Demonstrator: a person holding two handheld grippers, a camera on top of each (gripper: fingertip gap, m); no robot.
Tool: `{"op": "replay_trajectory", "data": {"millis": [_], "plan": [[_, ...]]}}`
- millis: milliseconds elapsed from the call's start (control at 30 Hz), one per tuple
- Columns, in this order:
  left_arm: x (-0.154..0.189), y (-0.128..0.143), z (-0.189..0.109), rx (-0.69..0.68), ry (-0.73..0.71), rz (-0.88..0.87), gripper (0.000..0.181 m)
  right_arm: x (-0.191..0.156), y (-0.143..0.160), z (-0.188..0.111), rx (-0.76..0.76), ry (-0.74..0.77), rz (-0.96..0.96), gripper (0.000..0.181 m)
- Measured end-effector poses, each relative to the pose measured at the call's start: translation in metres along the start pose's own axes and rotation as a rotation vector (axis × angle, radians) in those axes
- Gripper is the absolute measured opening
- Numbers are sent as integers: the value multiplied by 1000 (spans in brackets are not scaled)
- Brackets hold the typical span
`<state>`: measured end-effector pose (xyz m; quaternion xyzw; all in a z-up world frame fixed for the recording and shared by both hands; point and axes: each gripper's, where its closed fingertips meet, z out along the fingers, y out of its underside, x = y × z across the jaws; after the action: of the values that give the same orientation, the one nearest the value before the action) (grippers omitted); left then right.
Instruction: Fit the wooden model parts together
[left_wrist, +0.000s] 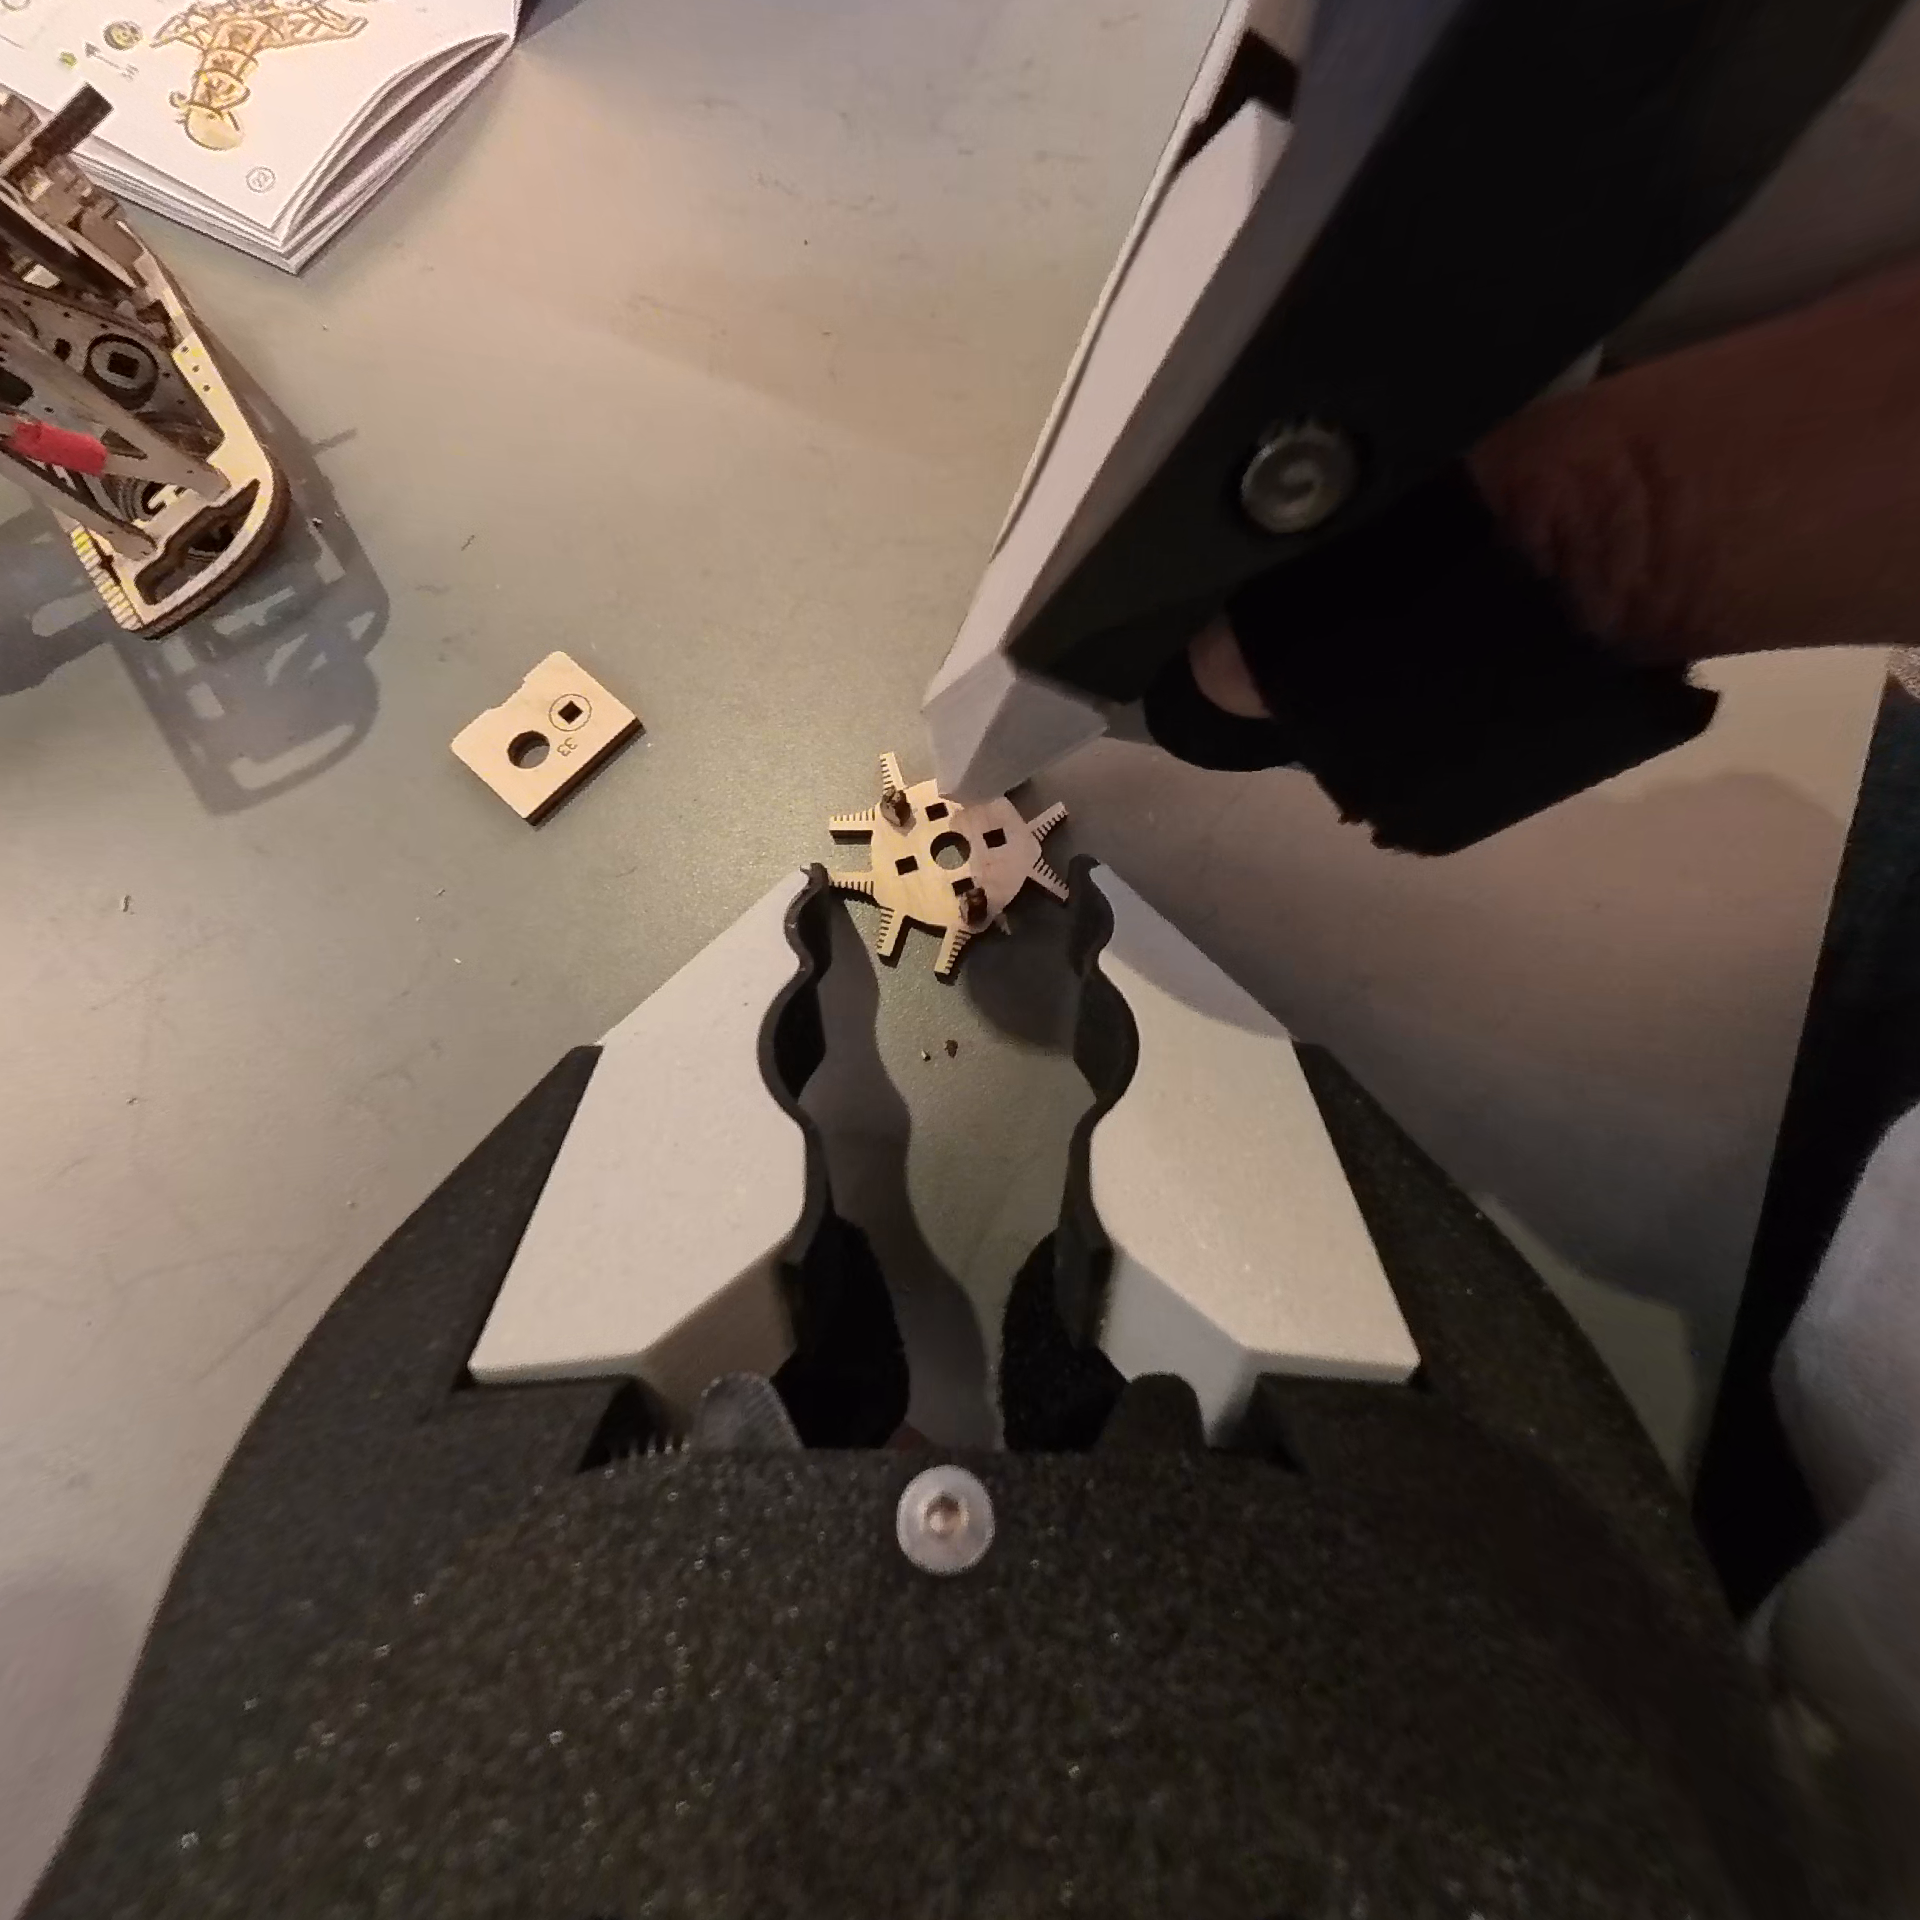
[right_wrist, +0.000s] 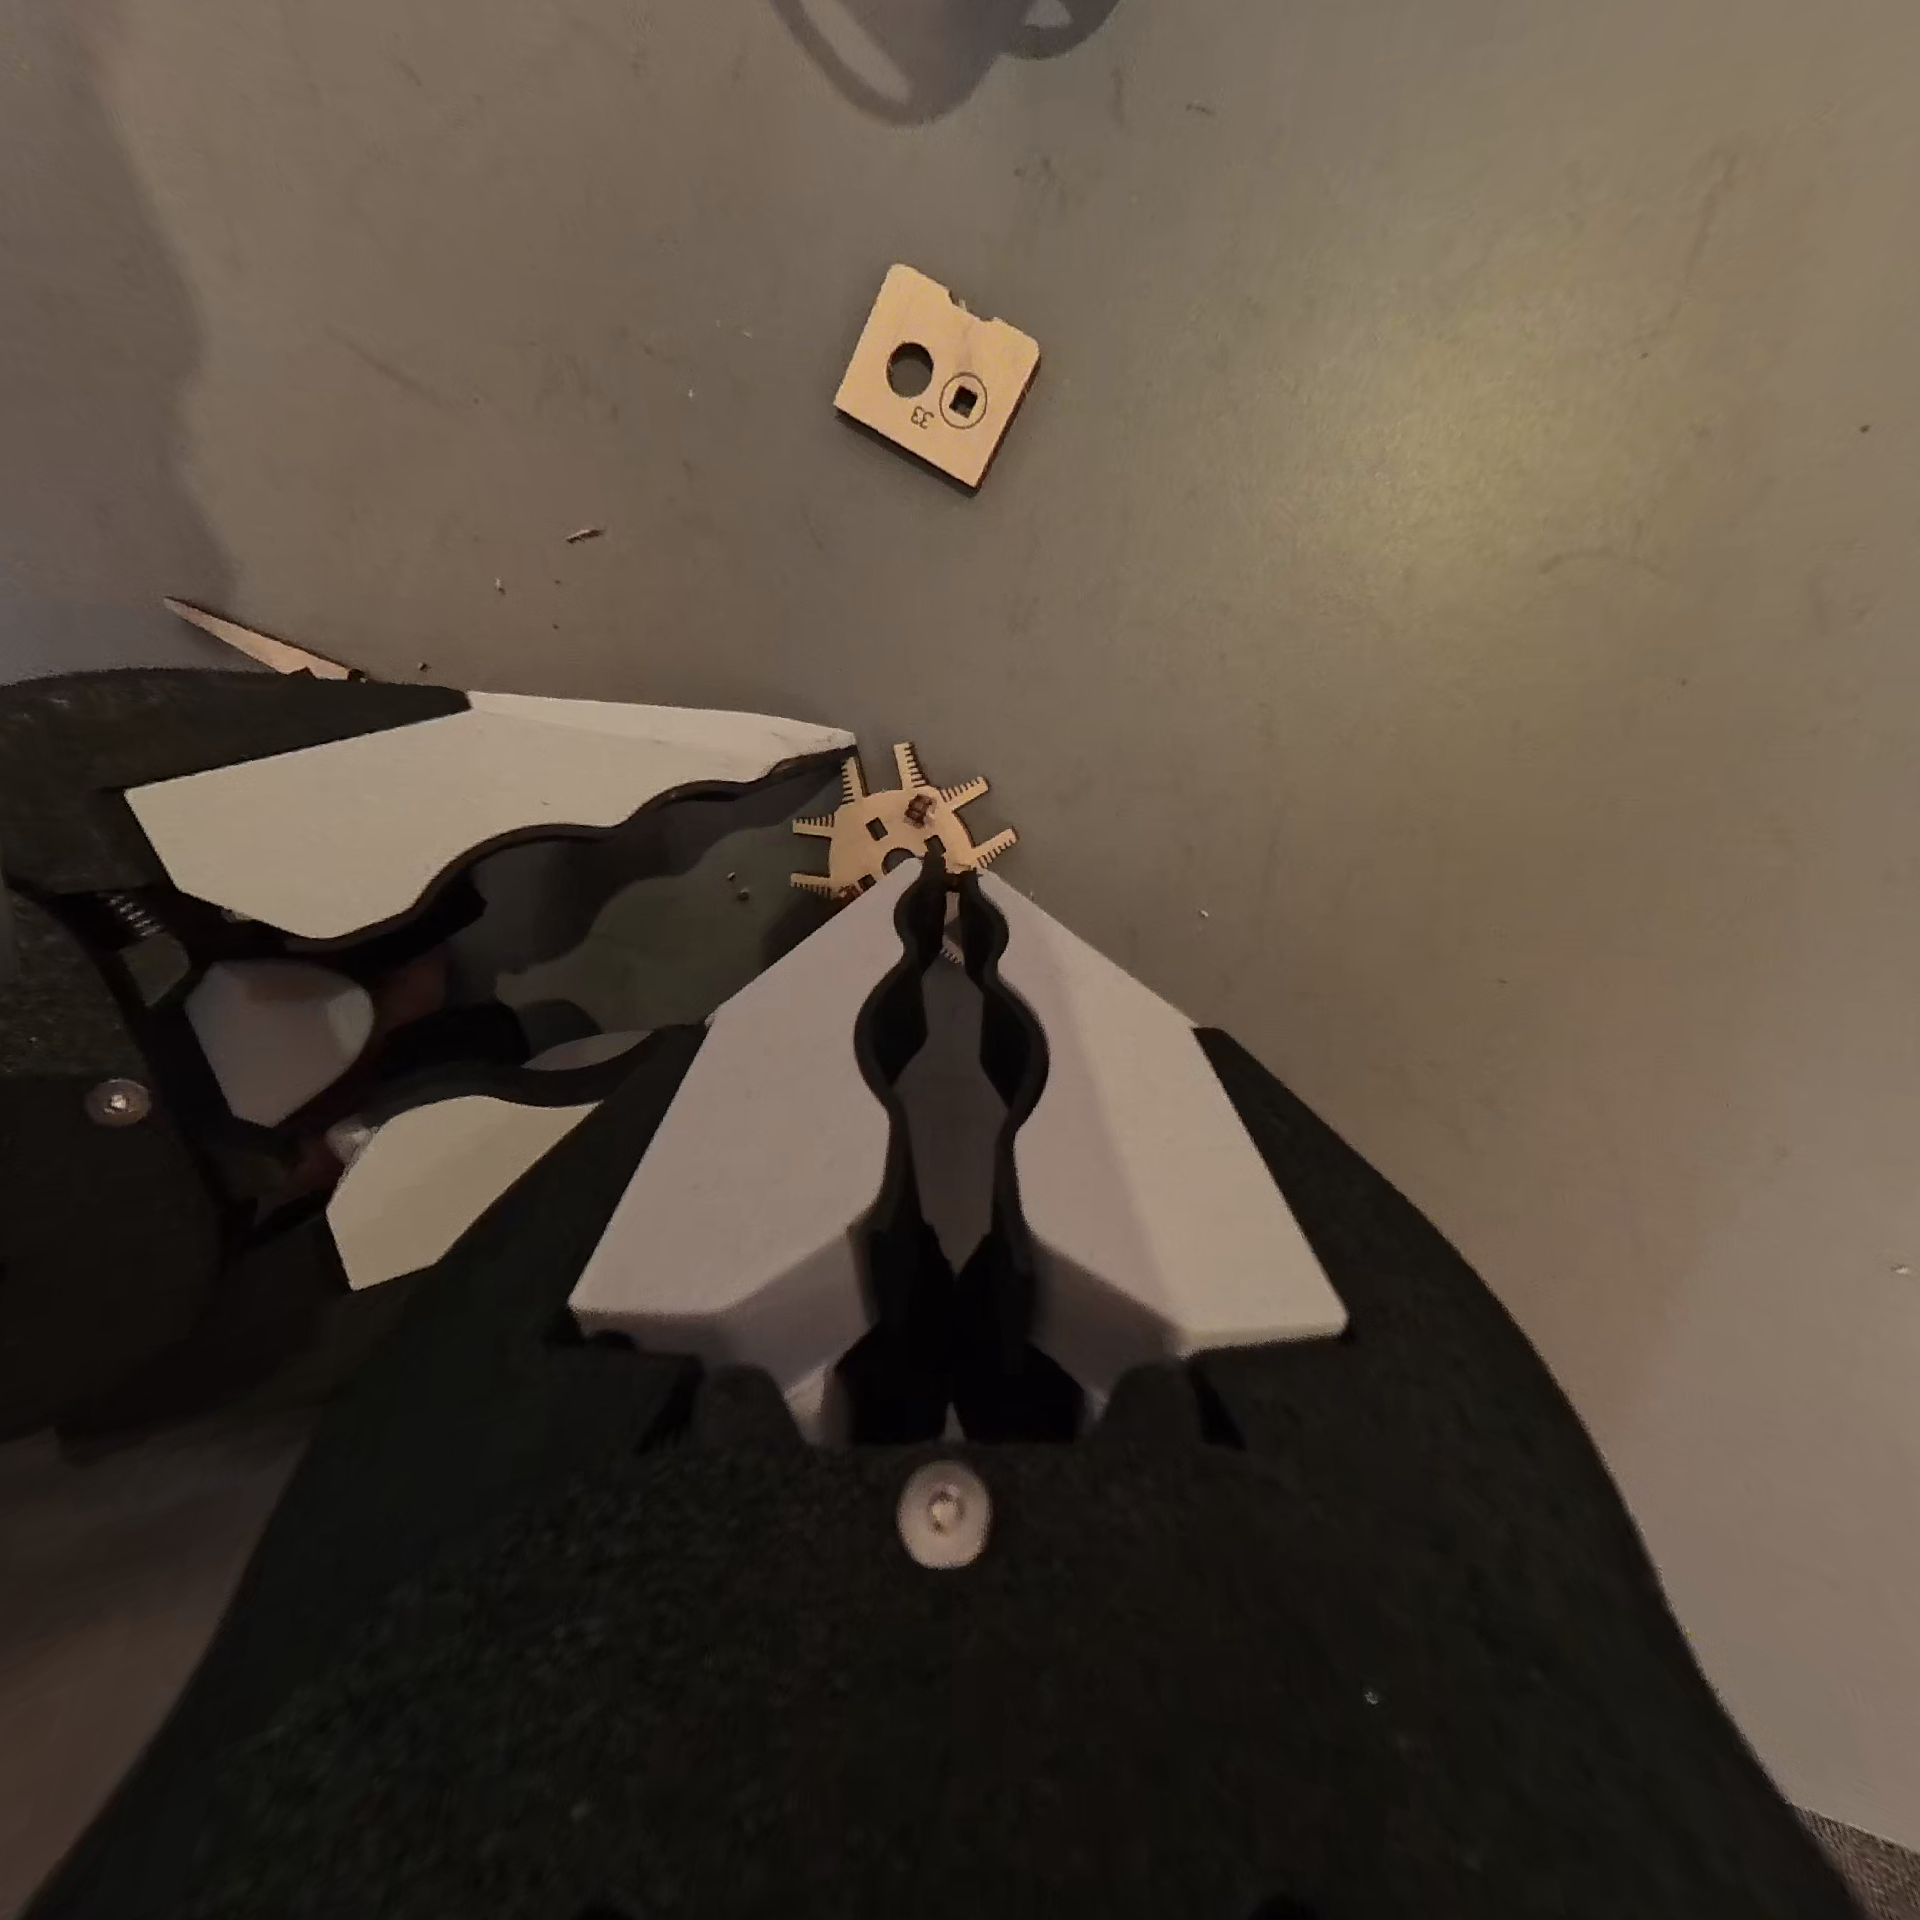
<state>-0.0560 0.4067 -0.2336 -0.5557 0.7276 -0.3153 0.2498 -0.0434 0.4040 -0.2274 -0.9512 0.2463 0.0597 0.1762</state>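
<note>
A small wooden gear (left_wrist: 951, 857) with toothed spokes lies flat on the grey table (left_wrist: 675, 468). Two small dark pegs stand in its slots. My left gripper (left_wrist: 948, 883) is open, with its fingertips on either side of the gear's near edge. My right gripper (right_wrist: 948, 873) comes down from the upper right in the left wrist view (left_wrist: 971, 774), and its tips rest on the gear (right_wrist: 883, 831). The jaws are almost closed and seem to pinch a small dark peg (right_wrist: 940, 860) over the gear. The open left gripper also shows in the right wrist view (right_wrist: 821, 758).
A square wooden plate (left_wrist: 548, 738) with a round and a square hole lies left of the gear; it also shows in the right wrist view (right_wrist: 938, 379). A partly built wooden model (left_wrist: 135, 457) and an open instruction booklet (left_wrist: 291, 114) are far left. A wood sliver (right_wrist: 260, 644) lies behind the left gripper. Left and right tips are no more than a few centimetres apart.
</note>
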Motion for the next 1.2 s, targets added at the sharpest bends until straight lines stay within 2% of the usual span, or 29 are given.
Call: {"op": "replay_trajectory", "data": {"millis": [1200], "plan": [[0,0,1,0,-1,-2,44,0,3,2,-50,19,-11,2]]}}
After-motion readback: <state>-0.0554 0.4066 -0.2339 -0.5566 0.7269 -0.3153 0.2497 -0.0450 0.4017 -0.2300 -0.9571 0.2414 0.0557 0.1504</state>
